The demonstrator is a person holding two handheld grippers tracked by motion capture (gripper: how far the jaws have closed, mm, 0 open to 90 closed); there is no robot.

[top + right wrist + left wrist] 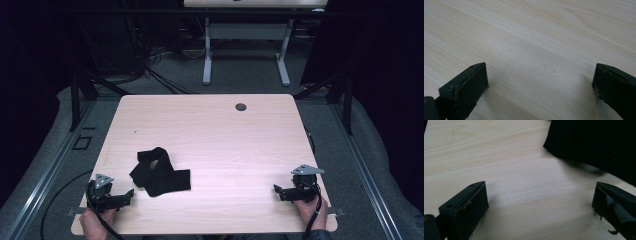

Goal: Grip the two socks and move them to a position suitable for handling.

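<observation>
Black cloth [159, 172], crumpled and folded over itself, lies on the pale wood table [210, 130] toward 7 o'clock from the centre. From the high view I see my left gripper [131, 193] at the near-left corner, its tips pointing at 3 o'clock toward the cloth's near-left edge, just beside it but apart. My right gripper [275, 189] sits at the near-right corner, pointing at 9 o'clock, well apart from the cloth, with a broad stretch of bare wood between them.

My left gripper view adds what the high view cannot: both jaws stand wide apart with nothing between them, and the cloth [596, 142] hangs in at 1 o'clock, its edge lifted slightly and casting a shadow on the wood. Rubber on the right-hand pad [616, 211] looks frayed. My right gripper view shows its jaws equally wide, holding nothing, over plain wood grain.

Only the high view gives the table's edges: my hands rest near the front edge, a small round hole [241, 107] sits near the far edge at 12 o'clock, and the whole far half of the top lies open.
</observation>
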